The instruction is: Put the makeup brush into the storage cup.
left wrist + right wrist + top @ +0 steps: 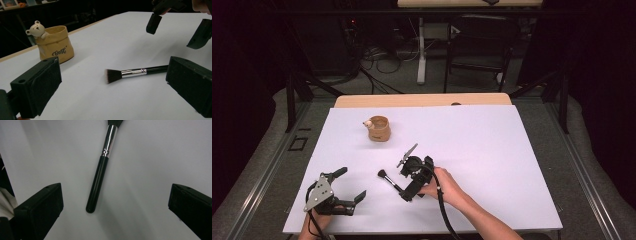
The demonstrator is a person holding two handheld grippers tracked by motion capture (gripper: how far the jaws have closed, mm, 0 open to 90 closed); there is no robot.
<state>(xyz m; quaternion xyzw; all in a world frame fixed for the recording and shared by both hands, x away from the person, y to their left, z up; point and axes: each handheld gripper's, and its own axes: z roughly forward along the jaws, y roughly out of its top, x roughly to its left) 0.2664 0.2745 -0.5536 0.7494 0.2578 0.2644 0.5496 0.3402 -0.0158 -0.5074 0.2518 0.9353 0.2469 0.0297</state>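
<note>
1. The right gripper (404, 182), a black two-jaw tool in the person's right hand (443, 187), hangs over the white table cover (492, 150) with its jaws spread wide and nothing between the pads.
2. A slim makeup brush (100, 170) with a black handle, a silver ferrule and dark bristles lies flat on the cover directly below that gripper. In the right gripper view its rounded handle end sits in the gap between the two jaws, nearer the left one, touching neither; the bristle end points away from the gripper.
3. The left gripper (347, 185), black with a grey three-cornered plate on top, rests low near the person's edge of the table, its jaws also spread and empty.
4. From the left gripper's own view, the brush lies ahead of its jaws, bristles toward the left jaw, handle running behind the right jaw.
5. A small tan sack-shaped ceramic pot (55, 45) with a white bear figure on its rim stands upright beyond the left jaw, well apart from the brush.
</note>
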